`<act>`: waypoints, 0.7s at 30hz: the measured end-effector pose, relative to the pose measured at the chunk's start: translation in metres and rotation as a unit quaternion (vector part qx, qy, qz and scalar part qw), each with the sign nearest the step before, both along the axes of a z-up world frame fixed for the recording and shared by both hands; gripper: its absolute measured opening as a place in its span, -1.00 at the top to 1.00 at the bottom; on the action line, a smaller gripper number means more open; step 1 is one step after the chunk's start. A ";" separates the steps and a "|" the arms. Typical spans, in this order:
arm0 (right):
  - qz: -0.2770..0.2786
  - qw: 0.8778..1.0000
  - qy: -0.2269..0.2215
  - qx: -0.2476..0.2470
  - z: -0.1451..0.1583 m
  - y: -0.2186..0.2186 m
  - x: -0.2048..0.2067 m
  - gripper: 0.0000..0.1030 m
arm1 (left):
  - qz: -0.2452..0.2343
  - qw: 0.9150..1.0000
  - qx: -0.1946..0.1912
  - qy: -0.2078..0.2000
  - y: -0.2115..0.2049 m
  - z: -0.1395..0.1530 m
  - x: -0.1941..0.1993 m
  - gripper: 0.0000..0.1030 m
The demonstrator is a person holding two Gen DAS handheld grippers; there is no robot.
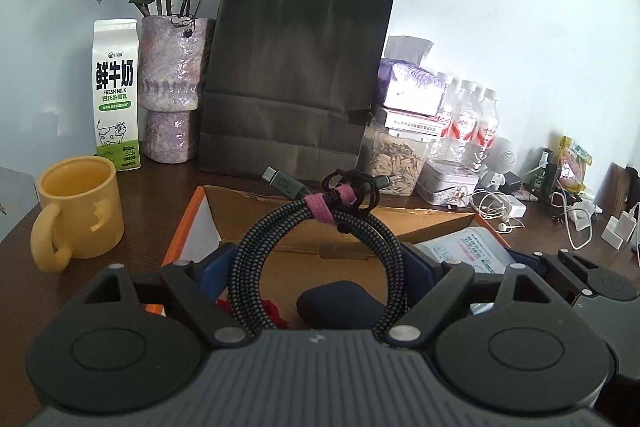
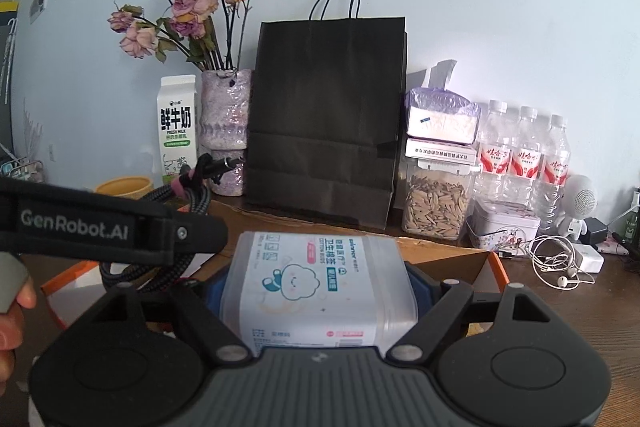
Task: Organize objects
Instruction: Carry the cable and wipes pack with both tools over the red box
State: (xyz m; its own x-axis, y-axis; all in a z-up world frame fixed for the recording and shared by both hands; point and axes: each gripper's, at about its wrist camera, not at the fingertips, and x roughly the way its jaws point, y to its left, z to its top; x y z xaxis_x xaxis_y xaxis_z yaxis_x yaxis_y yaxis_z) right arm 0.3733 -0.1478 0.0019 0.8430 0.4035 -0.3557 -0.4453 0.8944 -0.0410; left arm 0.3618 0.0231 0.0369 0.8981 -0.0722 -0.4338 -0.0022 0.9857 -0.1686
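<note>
Left gripper (image 1: pixel 320 259) clamps coiled braided USB cable (image 1: pixel 320 239); right gripper (image 2: pixel 320 287) clamps cotton-bud box (image 2: pixel 316 287). Cardboard box (image 1: pixel 320 223) interior mostly hidden.

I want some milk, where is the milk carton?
In the left wrist view, the milk carton stands at the back left of the table, between the yellow mug and the flower vase.
</note>
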 end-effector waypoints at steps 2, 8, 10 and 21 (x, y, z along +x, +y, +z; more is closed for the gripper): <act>-0.001 1.000 0.004 -0.001 -0.002 0.001 0.006 -0.59 | 0.001 1.000 0.002 0.001 0.001 -0.002 0.004 -0.67; 0.002 1.000 0.019 -0.007 -0.009 0.001 0.013 -0.64 | 0.001 1.000 0.012 0.014 -0.002 -0.008 0.012 -0.71; 0.006 1.000 0.024 -0.011 -0.010 0.001 0.011 -1.00 | -0.001 1.000 0.019 0.018 -0.004 -0.009 0.011 -1.00; 0.000 1.000 0.015 -0.009 -0.008 0.000 0.006 -1.00 | 0.010 1.000 0.023 0.016 -0.003 -0.008 0.009 -1.00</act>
State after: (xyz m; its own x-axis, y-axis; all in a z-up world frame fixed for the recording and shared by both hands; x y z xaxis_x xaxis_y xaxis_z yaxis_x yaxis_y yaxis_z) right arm 0.3788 -0.1482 -0.0058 0.8324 0.3962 -0.3875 -0.4461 0.8939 -0.0441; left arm 0.3704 0.0200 0.0284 0.8844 -0.0344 -0.4655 -0.0262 0.9920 -0.1231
